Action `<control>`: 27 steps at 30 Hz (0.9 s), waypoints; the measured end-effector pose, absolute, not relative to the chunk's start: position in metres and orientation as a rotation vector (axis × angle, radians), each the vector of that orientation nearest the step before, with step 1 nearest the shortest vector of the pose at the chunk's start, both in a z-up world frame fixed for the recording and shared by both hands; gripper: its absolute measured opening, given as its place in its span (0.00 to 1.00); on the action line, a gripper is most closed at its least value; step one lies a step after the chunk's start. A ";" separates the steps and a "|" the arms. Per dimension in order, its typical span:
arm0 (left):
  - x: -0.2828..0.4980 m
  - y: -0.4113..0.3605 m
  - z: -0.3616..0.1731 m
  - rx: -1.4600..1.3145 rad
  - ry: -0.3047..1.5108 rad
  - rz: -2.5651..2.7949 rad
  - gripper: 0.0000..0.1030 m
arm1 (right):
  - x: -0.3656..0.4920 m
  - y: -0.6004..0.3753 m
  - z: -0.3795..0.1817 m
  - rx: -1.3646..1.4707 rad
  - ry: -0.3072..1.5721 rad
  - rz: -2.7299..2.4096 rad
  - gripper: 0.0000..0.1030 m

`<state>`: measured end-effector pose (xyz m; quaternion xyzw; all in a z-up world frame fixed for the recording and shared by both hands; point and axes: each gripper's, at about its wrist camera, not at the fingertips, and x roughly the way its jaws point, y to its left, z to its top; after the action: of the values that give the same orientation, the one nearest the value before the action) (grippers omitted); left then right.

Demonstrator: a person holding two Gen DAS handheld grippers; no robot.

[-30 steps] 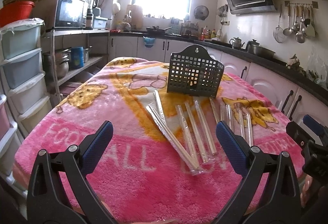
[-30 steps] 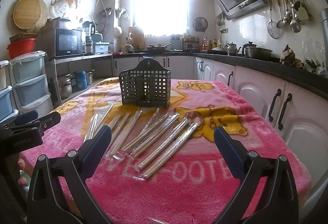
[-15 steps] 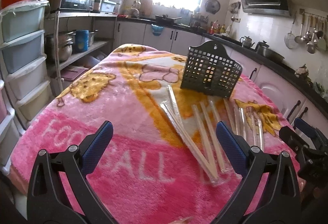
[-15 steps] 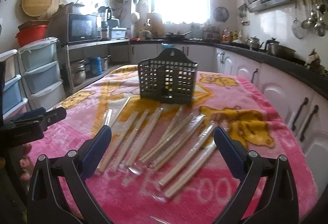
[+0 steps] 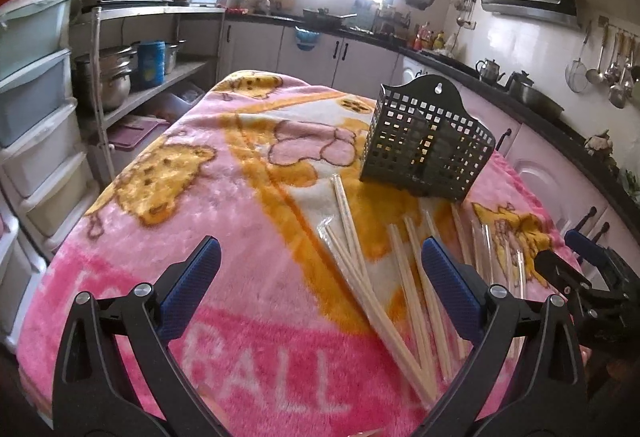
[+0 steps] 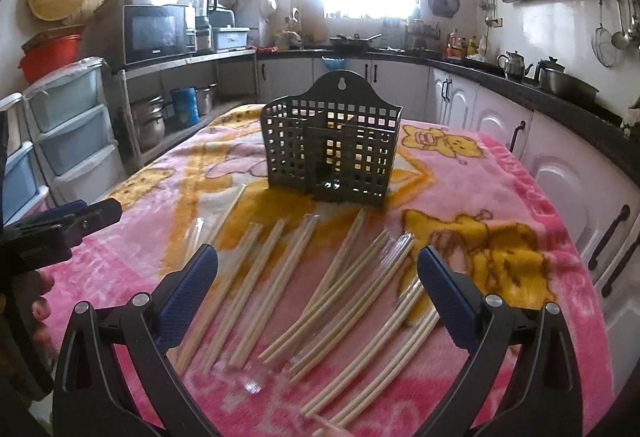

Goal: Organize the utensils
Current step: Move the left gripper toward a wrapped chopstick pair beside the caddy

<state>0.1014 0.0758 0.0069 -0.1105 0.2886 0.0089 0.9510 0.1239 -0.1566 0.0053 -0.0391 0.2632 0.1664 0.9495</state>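
Note:
Several pairs of wrapped wooden chopsticks point(image 6: 320, 285) lie fanned out on the pink blanket; the left wrist view shows the chopsticks point(image 5: 380, 301) running toward the front right. Behind them stands a dark perforated utensil basket point(image 6: 332, 153), the same basket point(image 5: 424, 149) at mid-right in the left view. My left gripper point(image 5: 320, 289) is open above the blanket, left of the chopsticks, holding nothing. My right gripper point(image 6: 318, 285) is open low over the chopsticks, with several of them between its blue pads point(image 6: 188, 285). Each gripper appears at the edge of the other's view.
The pink blanket point(image 5: 180, 197) covers the whole table, which drops off at the front and sides. Plastic drawer units point(image 5: 36, 109) stand to the left, white cabinets point(image 6: 560, 173) and a dark counter to the right. A hand point(image 6: 38, 297) holds the left gripper.
Both grippers have moved forward and lower toward the table. The chopsticks and basket look larger and nearer. Both stay open, and nothing on the table has shifted.

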 end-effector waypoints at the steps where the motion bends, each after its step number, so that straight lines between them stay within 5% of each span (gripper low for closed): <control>1: 0.106 0.075 0.007 -0.226 0.592 0.012 0.89 | 0.129 -0.157 0.006 -0.081 0.543 0.335 0.94; 18: 0.178 0.066 -0.021 -0.251 0.790 -0.074 0.89 | 0.220 -0.151 -0.001 -0.110 0.652 0.319 0.94; 24: 0.191 0.068 -0.035 -0.270 0.856 -0.069 0.75 | 0.243 -0.147 -0.009 -0.122 0.680 0.319 0.93; 27: 0.198 0.071 -0.044 -0.294 0.895 -0.068 0.67 | 0.256 -0.144 -0.016 -0.119 0.717 0.326 0.79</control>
<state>0.1978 0.0714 -0.0439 -0.1415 0.4309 -0.0327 0.8907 0.2557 -0.1438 -0.0164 -0.0581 0.3491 0.1585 0.9217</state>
